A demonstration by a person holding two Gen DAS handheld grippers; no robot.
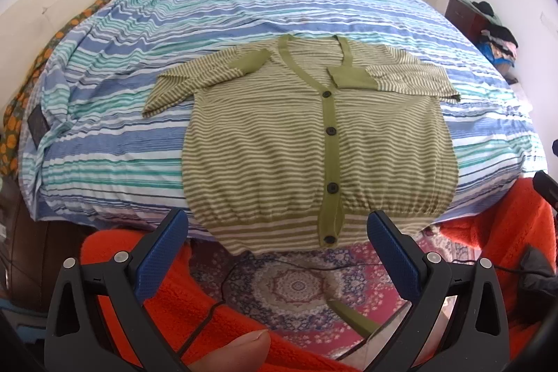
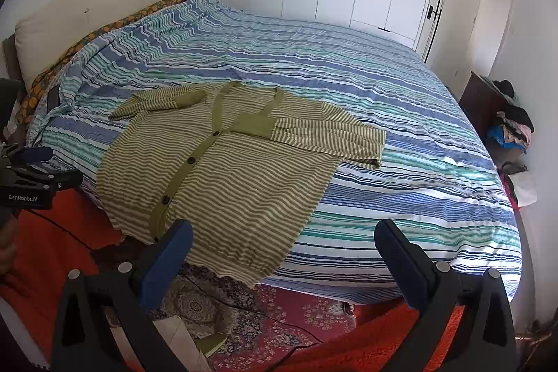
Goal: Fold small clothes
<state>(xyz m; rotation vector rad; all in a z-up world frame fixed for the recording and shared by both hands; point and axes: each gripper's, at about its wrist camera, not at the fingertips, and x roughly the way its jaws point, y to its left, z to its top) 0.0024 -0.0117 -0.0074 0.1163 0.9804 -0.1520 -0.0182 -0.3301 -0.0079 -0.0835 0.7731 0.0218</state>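
I am holding my left gripper and right gripper wide apart, both gripping nothing, low in frame. The striped cardigan is lying flat mid-frame on the bed, hem overhanging the near edge.

the cardigan lies flat on the bed, its hem hanging over the near edge, both sleeves folded across its chest. the rug lies below, a pile of clothes far right.
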